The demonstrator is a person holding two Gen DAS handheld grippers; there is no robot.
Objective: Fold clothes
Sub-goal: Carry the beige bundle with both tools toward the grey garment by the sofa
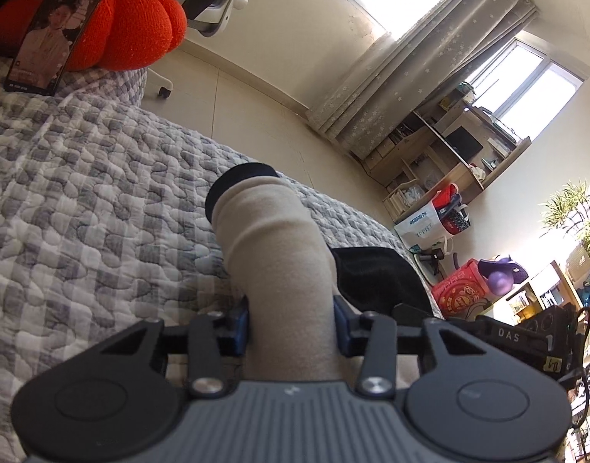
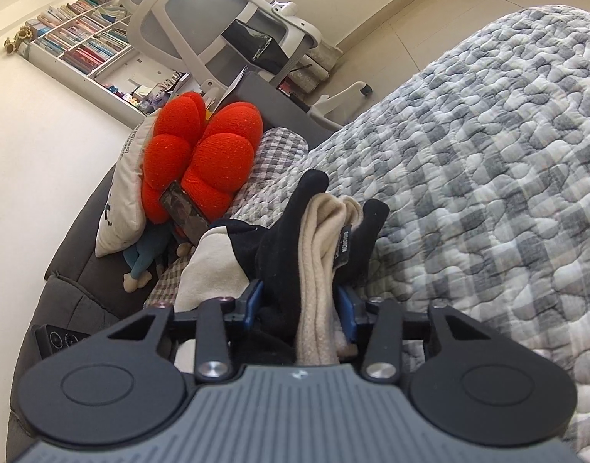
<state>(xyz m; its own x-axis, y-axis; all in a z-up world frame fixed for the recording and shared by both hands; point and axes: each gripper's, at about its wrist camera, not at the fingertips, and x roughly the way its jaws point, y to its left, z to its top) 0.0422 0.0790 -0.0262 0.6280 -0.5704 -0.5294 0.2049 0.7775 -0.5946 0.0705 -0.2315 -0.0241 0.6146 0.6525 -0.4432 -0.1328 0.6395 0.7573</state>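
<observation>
A beige fleece garment with black trim is held above a grey checked quilt (image 1: 83, 193). My left gripper (image 1: 291, 320) is shut on a beige sleeve (image 1: 272, 247) that ends in a black cuff (image 1: 237, 181); the sleeve sticks out forward over the quilt. A black part of the garment (image 1: 376, 277) lies just right of it. My right gripper (image 2: 299, 301) is shut on a bunched fold of the same garment, beige (image 2: 322, 239) between black layers (image 2: 283, 231), with a small label (image 2: 345, 247) showing. Both pairs of fingertips are hidden by cloth.
A red flower cushion (image 2: 198, 150) with a phone (image 1: 56, 31) leaning on it sits at the head of the quilt, beside a white pillow (image 2: 121, 200) and a soft toy (image 2: 144, 262). An office chair (image 2: 218, 27) stands on the floor beyond. Shelves and bags (image 1: 449, 216) line the wall.
</observation>
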